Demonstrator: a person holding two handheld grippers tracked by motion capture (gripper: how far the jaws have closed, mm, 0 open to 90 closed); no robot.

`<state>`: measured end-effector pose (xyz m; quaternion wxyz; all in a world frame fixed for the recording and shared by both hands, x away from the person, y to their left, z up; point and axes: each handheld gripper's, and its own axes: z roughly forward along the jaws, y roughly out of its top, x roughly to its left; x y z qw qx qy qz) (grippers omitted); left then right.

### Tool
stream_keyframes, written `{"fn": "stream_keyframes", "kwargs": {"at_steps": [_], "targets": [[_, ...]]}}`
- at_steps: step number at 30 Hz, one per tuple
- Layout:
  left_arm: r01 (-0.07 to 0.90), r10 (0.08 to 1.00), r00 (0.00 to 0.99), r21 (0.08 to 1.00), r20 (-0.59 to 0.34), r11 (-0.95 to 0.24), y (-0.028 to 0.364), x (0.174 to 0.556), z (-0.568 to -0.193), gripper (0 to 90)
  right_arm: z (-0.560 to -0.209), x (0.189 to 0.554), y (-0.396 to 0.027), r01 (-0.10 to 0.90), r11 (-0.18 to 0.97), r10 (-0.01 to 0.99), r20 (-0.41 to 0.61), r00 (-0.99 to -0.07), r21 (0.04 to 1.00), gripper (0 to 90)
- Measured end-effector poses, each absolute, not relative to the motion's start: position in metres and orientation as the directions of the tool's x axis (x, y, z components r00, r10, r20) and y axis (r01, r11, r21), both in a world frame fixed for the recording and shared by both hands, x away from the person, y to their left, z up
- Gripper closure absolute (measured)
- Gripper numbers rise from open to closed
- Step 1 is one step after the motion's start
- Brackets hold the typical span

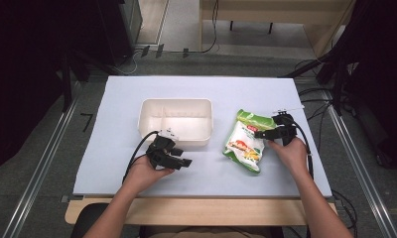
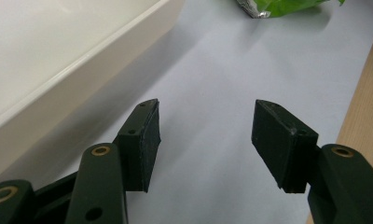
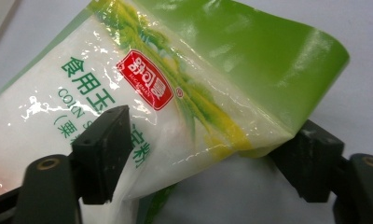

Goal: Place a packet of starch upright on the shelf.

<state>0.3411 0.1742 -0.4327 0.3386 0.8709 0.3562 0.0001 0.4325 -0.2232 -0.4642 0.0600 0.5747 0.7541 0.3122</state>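
Right gripper (image 1: pixel 265 133) straddles the starch bag (image 1: pixel 243 141), right of centre on the counter (image 1: pixel 117 99).
Its jaws look spread around the bag's upper edge, perhaps not yet pinching; bag runs top-to-bottom. Left gripper (image 1: pixel 182 157), spread and empty, sits below the white bin (image 1: pixel 175 120).

White rectangular plastic bin (image 1: pixel 175 120) w/ divider sits mid-desk (image 1: pixel 112 163). Left gripper (image 1: pixel 179 157) hovers just in front of it. Right gripper (image 1: pixel 264 133) at green-white plastic food pouch (image 1: pixel 244 141), right of bin.
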Motion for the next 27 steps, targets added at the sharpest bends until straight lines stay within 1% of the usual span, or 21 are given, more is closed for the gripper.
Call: {"fn": "stream_keyframes", "kwargs": {"at_steps": [2, 5, 9, 10, 12, 14, 15, 16, 17, 19, 21, 24, 27], "targets": [[0.620, 0.620, 0.747, 0.590, -0.241, -0.517, 0.174, 0.341, -0.433, 42.7, -0.464, 0.433, -0.222, 0.826, 0.146, 0.905, 0.264, -0.334, 0.545, 27.9], [0.621, 0.620, 0.746, 0.592, -0.243, -0.514, 0.174, 0.342, -0.433, 42.7, -0.463, 0.434, -0.218, 0.825, 0.164, 0.903, 0.255, -0.346, 0.541, 34.9], [0.619, 0.620, 0.748, 0.588, -0.238, -0.521, 0.174, 0.342, -0.432, 42.8, -0.463, 0.434, -0.217, 0.828, 0.155, 0.906, 0.258, -0.337, 0.539, 41.4], [0.619, 0.620, 0.748, 0.588, -0.238, -0.521, 0.174, 0.342, -0.432, 42.9, -0.463, 0.434, -0.217, 0.828, 0.155, 0.906, 0.258, -0.337, 0.539, 41.4], [0.616, 0.618, 0.750, 0.589, -0.236, -0.523, 0.174, 0.342, -0.432, 42.9, -0.463, 0.433, -0.215, 0.829, 0.158, 0.902, 0.263, -0.343, 0.537, 48.9], [0.619, 0.619, 0.747, 0.590, -0.241, -0.518, 0.173, 0.342, -0.433, 43.1, -0.463, 0.433, -0.213, 0.824, 0.172, 0.891, 0.271, -0.364, 0.540, 61.0], [0.617, 0.617, 0.750, 0.591, -0.239, -0.520, 0.173, 0.343, -0.433, 43.1, -0.464, 0.433, -0.214, 0.823, 0.174, 0.883, 0.284, -0.373, 0.541, 64.1], [0.617, 0.617, 0.750, 0.591, -0.239, -0.520, 0.173, 0.343, -0.433, 43.2, -0.464, 0.433, -0.214, 0.823, 0.174, 0.883, 0.284, -0.373, 0.541, 64.1], [0.616, 0.616, 0.750, 0.593, -0.240, -0.519, 0.173, 0.343, -0.432, 43.2, -0.465, 0.433, -0.215, 0.826, 0.167, 0.867, 0.319, -0.383, 0.538, 73.3], [0.616, 0.617, 0.749, 0.593, -0.240, -0.518, 0.173, 0.343, -0.432, 43.3, -0.464, 0.432, -0.213, 0.814, 0.187, 0.857, 0.314, -0.409, 0.550, 79.6], [0.617, 0.617, 0.749, 0.593, -0.240, -0.518, 0.173, 0.343, -0.432, 43.5, -0.462, 0.430, -0.208, 0.792, 0.225, 0.857, 0.272, -0.438, 0.567, 83.1], [0.616, 0.615, 0.751, 0.592, -0.241, -0.520, 0.174, 0.343, -0.431, 43.7, -0.458, 0.428, -0.202, 0.774, 0.270, 0.861, 0.216, -0.460, 0.572, 85.7], [0.615, 0.615, 0.751, 0.596, -0.241, -0.516, 0.175, 0.343, -0.431, 43.9, -0.453, 0.427, -0.199, 0.773, 0.278, 0.865, 0.200, -0.460, 0.571, 86.5]]}}
